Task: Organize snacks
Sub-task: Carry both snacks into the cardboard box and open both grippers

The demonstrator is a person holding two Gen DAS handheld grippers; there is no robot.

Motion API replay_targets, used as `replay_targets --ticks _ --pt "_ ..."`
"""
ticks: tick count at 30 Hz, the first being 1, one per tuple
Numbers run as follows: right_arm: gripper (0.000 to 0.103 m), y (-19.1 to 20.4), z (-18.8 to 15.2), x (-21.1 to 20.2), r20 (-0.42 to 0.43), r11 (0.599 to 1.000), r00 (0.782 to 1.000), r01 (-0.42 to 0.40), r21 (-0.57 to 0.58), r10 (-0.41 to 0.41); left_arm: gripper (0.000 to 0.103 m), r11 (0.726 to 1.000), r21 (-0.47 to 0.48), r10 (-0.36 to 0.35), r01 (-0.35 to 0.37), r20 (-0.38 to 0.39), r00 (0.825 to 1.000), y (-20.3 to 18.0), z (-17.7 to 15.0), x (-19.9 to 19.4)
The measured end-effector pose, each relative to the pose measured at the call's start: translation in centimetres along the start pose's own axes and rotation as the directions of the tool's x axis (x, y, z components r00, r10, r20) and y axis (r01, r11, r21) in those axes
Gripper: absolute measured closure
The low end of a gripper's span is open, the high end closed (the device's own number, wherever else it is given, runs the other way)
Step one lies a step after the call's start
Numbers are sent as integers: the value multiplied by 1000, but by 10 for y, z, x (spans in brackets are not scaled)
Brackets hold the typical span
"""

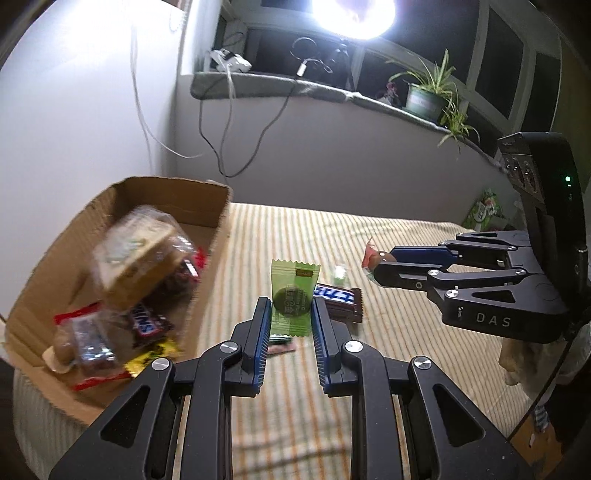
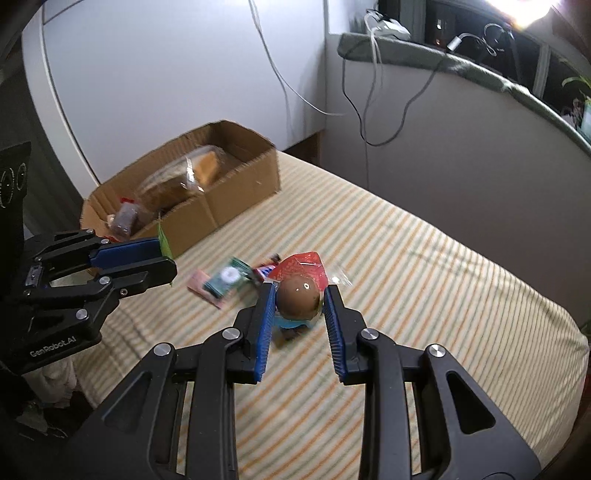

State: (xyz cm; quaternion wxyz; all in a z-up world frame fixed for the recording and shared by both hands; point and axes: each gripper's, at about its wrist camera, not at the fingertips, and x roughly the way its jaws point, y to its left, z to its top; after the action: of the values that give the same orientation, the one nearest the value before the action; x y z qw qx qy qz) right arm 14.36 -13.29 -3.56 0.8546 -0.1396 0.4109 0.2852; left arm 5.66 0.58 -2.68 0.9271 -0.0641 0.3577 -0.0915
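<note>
My left gripper [image 1: 290,306] is shut on a green cookie packet [image 1: 290,295], held upright above the striped bed [image 1: 369,369]. To its left is an open cardboard box [image 1: 44,288] with several snacks inside, among them a clear-wrapped bread [image 1: 144,254]. My right gripper [image 2: 300,293] is shut on a brown egg-shaped treat [image 2: 297,291] with a red wrapper top, lifted off the bed. In the right wrist view my left gripper [image 2: 168,258] hangs beside the box [image 2: 221,199]. My right gripper [image 1: 380,267] hangs at the right of the left wrist view. A Snickers bar [image 1: 340,301] lies on the sheet.
More loose snacks lie mid-bed: a green packet [image 2: 225,278] on a pink one [image 2: 199,284]. A green bag [image 1: 485,210] sits at the bed's far right. Behind are a sill [image 1: 295,88] with cables, a potted plant [image 1: 424,96] and a bright lamp [image 1: 351,14].
</note>
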Motion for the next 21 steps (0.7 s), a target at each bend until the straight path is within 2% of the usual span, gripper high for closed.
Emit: replay_targets --ticks 10,21 --pt "75 48 25 1 25 997 999 -42 -66 44 83 998 -47 44 -41 48 998 39 -1 -28" --pt "75 95 49 17 20 987 996 -84 -135 88 83 991 -98 93 -87 66 993 76 -5 -43"
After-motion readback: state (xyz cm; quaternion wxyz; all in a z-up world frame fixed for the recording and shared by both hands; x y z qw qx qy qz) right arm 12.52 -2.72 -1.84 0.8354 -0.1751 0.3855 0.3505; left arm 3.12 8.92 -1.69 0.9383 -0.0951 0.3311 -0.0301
